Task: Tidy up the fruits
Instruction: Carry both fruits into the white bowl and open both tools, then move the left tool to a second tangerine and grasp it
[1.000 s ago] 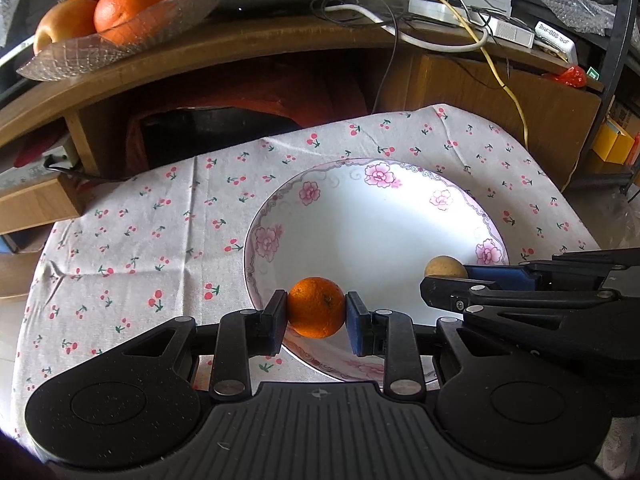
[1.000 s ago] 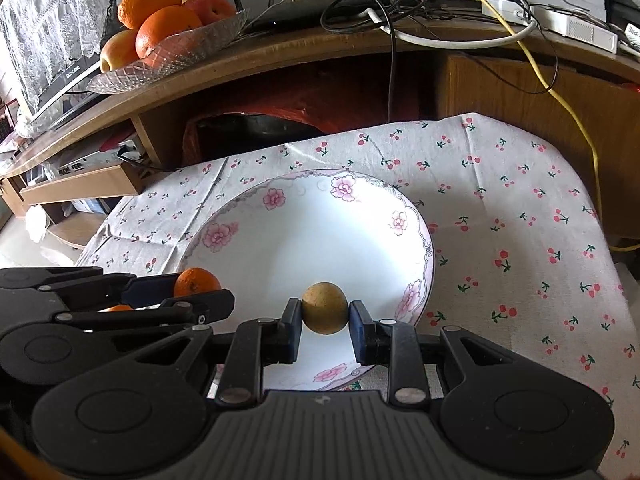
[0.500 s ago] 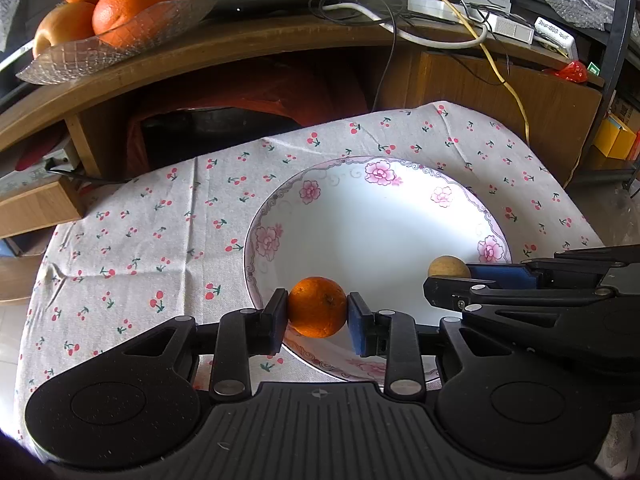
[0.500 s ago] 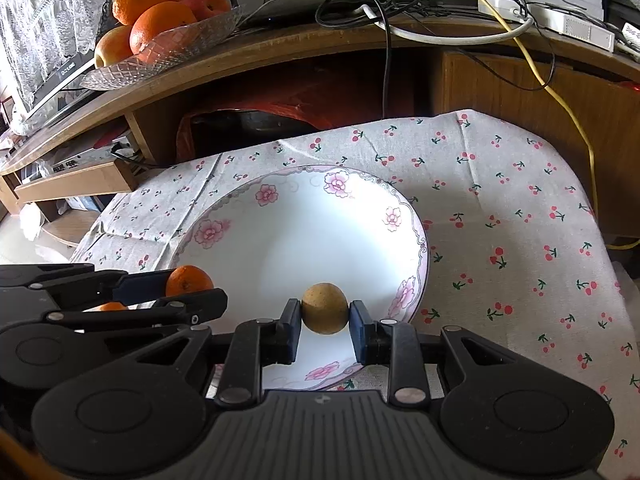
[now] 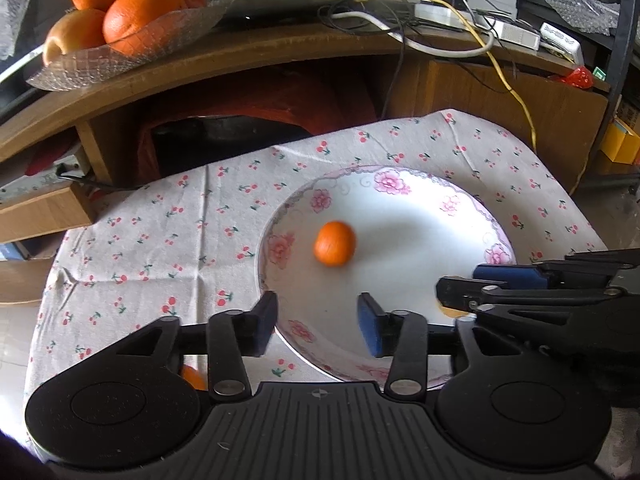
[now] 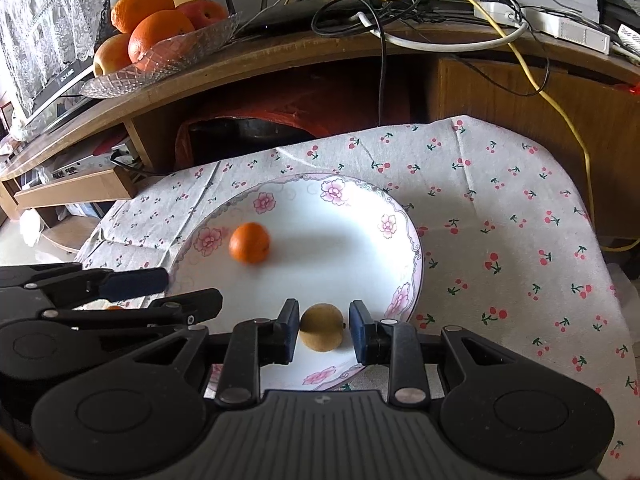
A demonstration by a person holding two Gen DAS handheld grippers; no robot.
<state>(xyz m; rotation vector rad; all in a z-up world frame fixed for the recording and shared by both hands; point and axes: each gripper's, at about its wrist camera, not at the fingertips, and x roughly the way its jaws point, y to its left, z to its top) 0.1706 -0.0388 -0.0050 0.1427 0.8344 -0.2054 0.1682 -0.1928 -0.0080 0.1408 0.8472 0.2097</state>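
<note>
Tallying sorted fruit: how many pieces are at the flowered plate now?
2. A small orange lies left of centre on the plate; a brown fruit is between the right gripper's fingers at the near rim. Others may be hidden from view.

Bare plate [image 5: 420, 248] centre beyond orange [image 5: 334, 243]

Beyond the fingers stands a curved wooden shelf [image 5: 248, 52] strewn with tangled cables [image 5: 400, 8]. Daylight brightens the cherry-print tablecloth [image 6: 500, 208] below it.
</note>
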